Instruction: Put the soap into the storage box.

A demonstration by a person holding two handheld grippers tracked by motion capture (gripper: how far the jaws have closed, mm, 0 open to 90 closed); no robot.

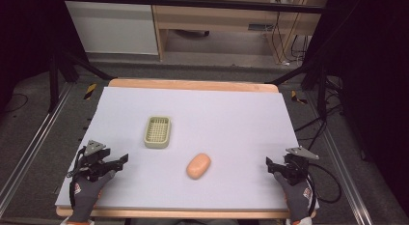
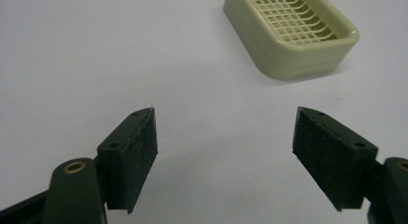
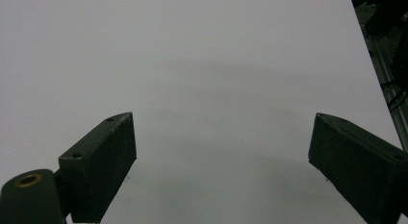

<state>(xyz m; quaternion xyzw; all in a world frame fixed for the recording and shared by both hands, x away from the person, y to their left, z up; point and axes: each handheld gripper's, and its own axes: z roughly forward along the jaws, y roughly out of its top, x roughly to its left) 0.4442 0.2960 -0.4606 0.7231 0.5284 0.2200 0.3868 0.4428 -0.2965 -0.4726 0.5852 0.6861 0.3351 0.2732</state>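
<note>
An orange oval soap bar [image 1: 198, 165] lies on the white table cover [image 1: 231, 119], a little in front of centre. Behind it and to the left sits a pale green soap dish [image 1: 157, 132] with a grid insert, nothing in it; the left gripper view has the dish [image 2: 293, 34] at its upper right. My left gripper [image 1: 121, 161] rests near the table's front left corner, held by a gloved hand, open and holding nothing [image 2: 225, 152]. My right gripper [image 1: 270, 162] sits at the front right, also open with bare cover between its fingers [image 3: 221, 161].
The table's wooden edge [image 1: 193, 85] runs along the back. Black frame legs [image 1: 320, 85] and cables stand off the right side, with a metal rail [image 3: 385, 70] beyond the cover's right edge. A cabinet [image 1: 212, 22] stands behind.
</note>
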